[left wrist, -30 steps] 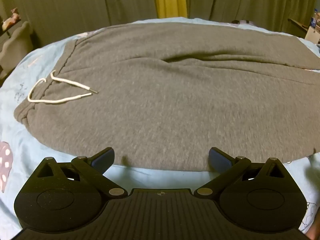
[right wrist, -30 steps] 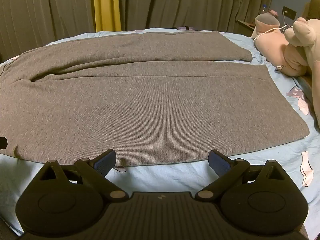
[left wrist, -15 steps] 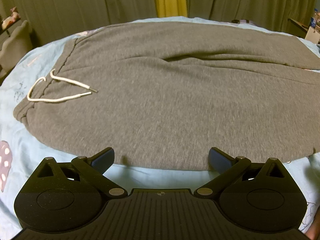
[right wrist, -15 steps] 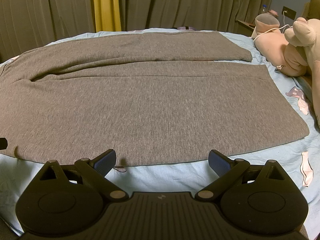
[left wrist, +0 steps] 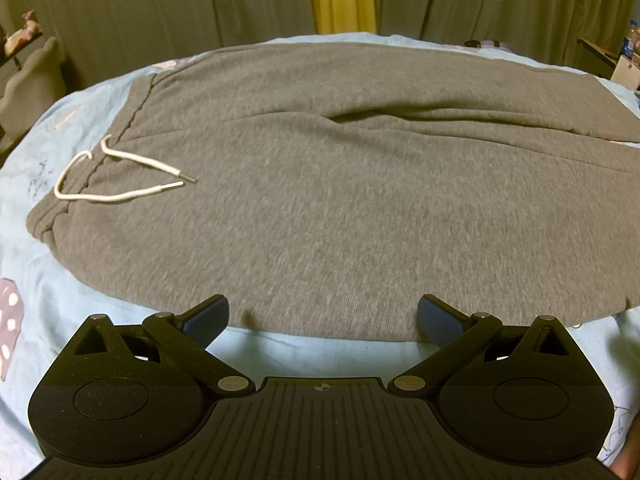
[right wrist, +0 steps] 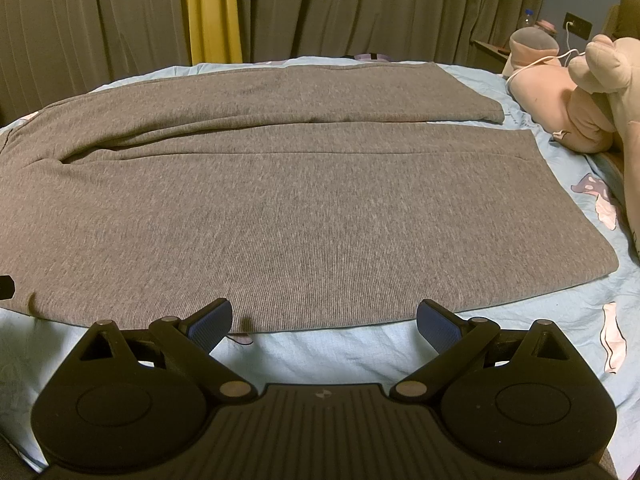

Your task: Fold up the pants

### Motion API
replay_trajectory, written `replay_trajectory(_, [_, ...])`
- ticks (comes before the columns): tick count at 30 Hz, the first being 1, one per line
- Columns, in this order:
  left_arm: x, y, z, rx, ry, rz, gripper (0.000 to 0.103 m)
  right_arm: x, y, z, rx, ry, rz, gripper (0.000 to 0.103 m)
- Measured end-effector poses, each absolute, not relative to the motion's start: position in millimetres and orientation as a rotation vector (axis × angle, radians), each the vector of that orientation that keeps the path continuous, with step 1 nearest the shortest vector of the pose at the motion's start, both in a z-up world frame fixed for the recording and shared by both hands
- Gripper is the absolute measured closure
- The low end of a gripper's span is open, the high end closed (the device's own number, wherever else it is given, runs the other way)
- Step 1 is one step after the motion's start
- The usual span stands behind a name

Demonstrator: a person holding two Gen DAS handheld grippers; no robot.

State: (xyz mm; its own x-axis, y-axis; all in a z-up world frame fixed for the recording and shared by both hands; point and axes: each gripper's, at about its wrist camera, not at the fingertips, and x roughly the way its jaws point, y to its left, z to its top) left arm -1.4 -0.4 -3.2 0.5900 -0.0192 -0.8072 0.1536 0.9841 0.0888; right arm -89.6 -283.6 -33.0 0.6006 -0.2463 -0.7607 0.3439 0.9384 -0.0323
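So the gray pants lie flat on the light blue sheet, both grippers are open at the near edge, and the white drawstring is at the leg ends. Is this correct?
Not quite. The drawstring lies at the waistband, not the leg ends, as the left wrist view shows. The rest holds: the pants lie flat on the sheet, and the left gripper and right gripper are open at the near edge.

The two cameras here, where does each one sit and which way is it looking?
Left wrist: sits on the left gripper, looking forward over its open jaws at the waistband end of the grey pants and the white drawstring.
Right wrist: sits on the right gripper, jaws open, facing the leg ends and plush toys.
Shared: the same pants, the blue bedsheet and the curtains.
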Motion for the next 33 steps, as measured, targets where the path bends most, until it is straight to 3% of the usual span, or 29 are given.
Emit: replay_trajectory(33, [-2.2,1.0,-4.3,0.147,0.942,-0.100,0.000,-89.6,-284.0,-33.5,0.124,0.862,-0.343,0.004])
